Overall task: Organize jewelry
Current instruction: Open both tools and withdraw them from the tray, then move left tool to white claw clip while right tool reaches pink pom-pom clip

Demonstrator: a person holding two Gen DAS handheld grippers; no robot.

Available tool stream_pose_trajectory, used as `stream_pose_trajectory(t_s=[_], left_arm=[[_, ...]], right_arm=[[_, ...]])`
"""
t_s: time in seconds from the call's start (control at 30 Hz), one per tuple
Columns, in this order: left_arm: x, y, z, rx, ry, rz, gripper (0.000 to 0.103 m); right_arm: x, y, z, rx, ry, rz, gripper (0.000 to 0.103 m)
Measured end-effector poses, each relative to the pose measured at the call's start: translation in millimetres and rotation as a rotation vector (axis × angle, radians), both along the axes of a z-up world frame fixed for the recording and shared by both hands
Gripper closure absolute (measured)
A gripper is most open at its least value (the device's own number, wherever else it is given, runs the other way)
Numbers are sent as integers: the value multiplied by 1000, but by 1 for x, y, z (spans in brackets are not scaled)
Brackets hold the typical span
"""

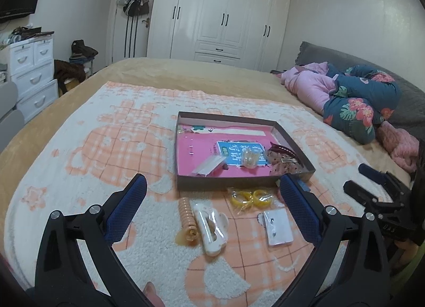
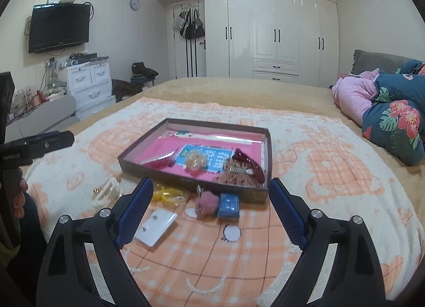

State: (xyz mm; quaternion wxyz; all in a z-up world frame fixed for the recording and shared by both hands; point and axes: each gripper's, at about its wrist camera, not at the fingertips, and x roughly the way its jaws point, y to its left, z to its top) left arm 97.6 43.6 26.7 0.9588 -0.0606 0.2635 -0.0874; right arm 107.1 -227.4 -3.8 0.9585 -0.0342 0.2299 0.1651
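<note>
A shallow brown box with a pink floor lies on the bed; it holds a bagged trinket, a white packet and dark red hair clips. In front of it lie yellow rings in a bag, a white earring card, a cream hair claw and a tan spiral hair tie. My left gripper is open above these, empty. My right gripper is open and empty over a pink pompom, a blue case, the yellow rings and the card, near the box.
An orange and white checked blanket covers the beige bed. Rolled quilts lie at the right. White wardrobes stand behind, drawers and a wall television at the left. The right gripper shows at the left wrist view's right edge.
</note>
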Motion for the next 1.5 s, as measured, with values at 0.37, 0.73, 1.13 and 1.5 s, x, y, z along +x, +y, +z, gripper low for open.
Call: stream_pose_trajectory(t_s=[0.37, 0.73, 1.13, 1.5], left_arm=[[-11, -5, -22, 12, 48, -19, 11], [0, -14, -56, 18, 195, -65, 41], [18, -24, -92, 10, 354, -106, 51], [32, -32, -99, 8, 364, -95, 51]], right_arm=[[-3, 14, -20, -17, 45, 54, 17], [19, 22, -48, -31, 148, 72, 43], [51, 27, -68, -26, 225, 62, 64], [85, 35, -80, -23, 270, 27, 65]])
